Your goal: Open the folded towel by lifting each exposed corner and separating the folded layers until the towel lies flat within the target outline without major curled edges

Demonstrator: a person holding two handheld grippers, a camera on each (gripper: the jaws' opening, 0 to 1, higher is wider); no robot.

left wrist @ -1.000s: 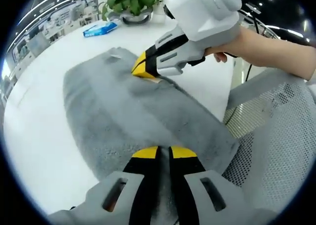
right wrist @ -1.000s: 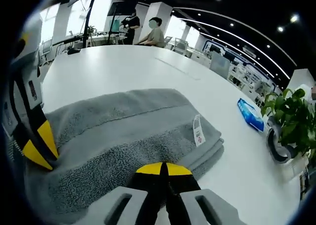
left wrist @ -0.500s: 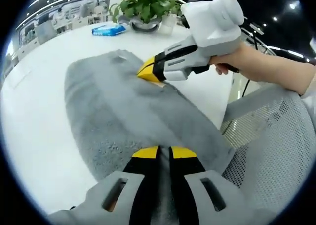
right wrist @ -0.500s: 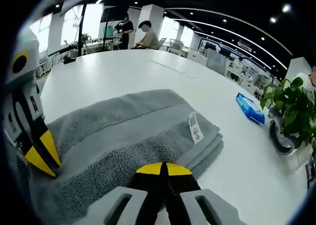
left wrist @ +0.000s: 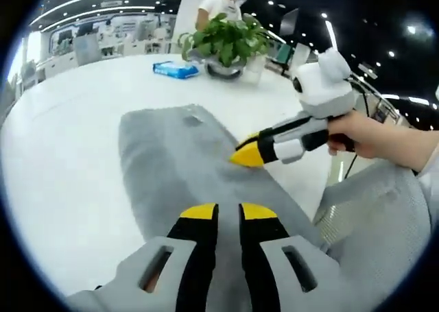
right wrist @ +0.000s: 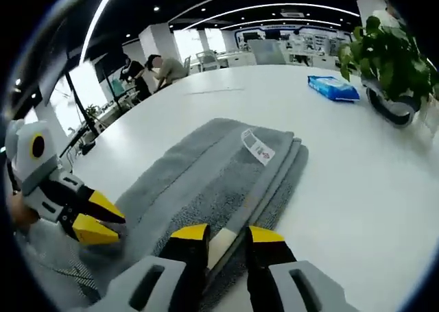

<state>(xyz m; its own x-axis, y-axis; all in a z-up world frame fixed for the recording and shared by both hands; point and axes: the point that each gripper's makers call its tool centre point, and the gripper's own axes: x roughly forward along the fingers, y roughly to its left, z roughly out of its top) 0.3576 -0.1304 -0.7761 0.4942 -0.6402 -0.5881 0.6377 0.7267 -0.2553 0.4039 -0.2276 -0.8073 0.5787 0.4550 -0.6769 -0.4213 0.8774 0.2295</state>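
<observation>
— Is any text showing up legibly here?
— Nothing is reading clearly. A white care tag (right wrist: 258,147) is lying on the folded grey towel (right wrist: 206,182), its print too small to make out, and the blue packet (right wrist: 333,88) is showing no readable brand.

A wide white surface (right wrist: 357,161) carries everything. A folded grey towel (right wrist: 206,182) lies on it, reaching the near edge, its white label (right wrist: 258,147) facing up near the far end. Farther back a blue packet (right wrist: 332,88) lies flat, well apart from the towel, with a potted plant (left wrist: 226,48) just beside it.
</observation>
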